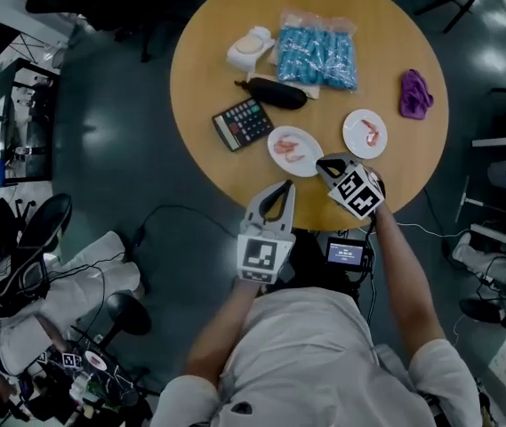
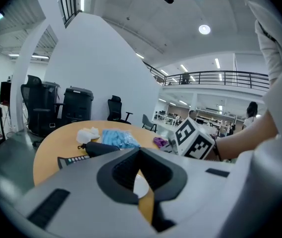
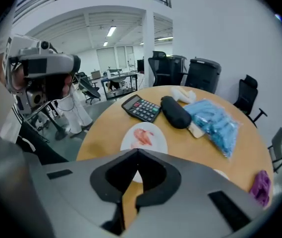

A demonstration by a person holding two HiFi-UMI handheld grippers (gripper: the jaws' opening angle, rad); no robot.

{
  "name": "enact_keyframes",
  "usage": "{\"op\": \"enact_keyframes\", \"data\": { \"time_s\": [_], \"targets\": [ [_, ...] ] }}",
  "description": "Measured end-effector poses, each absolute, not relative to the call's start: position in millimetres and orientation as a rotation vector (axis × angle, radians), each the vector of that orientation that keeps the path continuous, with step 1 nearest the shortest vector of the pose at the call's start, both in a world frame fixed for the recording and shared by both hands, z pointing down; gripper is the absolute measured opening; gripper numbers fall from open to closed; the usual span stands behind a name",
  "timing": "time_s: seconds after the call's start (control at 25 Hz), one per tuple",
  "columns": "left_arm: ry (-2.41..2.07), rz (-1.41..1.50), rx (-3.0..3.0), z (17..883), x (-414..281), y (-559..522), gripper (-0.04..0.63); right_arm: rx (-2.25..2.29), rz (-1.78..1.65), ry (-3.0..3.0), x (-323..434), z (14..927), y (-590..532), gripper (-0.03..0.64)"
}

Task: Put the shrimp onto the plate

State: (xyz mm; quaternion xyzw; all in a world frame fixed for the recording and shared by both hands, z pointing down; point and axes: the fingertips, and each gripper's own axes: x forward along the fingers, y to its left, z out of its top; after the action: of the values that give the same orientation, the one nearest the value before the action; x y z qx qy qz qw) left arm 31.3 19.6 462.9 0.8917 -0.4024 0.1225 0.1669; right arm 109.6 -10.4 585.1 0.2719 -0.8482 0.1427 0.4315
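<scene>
One shrimp [image 3: 143, 135] lies just beyond the right claw [image 3: 137, 153].

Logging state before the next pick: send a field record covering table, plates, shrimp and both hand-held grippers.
table: round wooden table
left white plate: holds pink shrimp
right white plate: holds a second pink shrimp
left hand-held gripper: shut, empty, at the table's near edge
right hand-held gripper: shut, empty, near edge, between the plates
other items: black calculator, black oblong pouch, clear bag of blue pieces, purple cloth
</scene>
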Motion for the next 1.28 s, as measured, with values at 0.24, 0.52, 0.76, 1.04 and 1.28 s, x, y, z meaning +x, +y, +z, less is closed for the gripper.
{"op": "enact_keyframes", "data": {
  "time_s": [0.24,0.52,0.76,1.04,1.28],
  "targets": [
    [-1.16,0.328,2.514,468,13,17,0.008,0.497,0.253,-2.013,71,622,-19,0.02],
    [-1.169,0.296,2.474,476,-1,11,0.008,0.33,0.235,-1.878,69,657,-21,0.092],
    [-1.178,0.288,2.459,481,-10,10,0.008,0.291,0.221,-1.824,71,671,-24,0.101],
    [-1.174,0.292,2.448,485,-9,12,0.008,0.245,0.214,-1.802,69,678,-28,0.1],
    [-1.149,0.291,2.463,480,-1,14,0.008,0.265,0.228,-1.816,70,677,-24,0.055]
  ]
}}
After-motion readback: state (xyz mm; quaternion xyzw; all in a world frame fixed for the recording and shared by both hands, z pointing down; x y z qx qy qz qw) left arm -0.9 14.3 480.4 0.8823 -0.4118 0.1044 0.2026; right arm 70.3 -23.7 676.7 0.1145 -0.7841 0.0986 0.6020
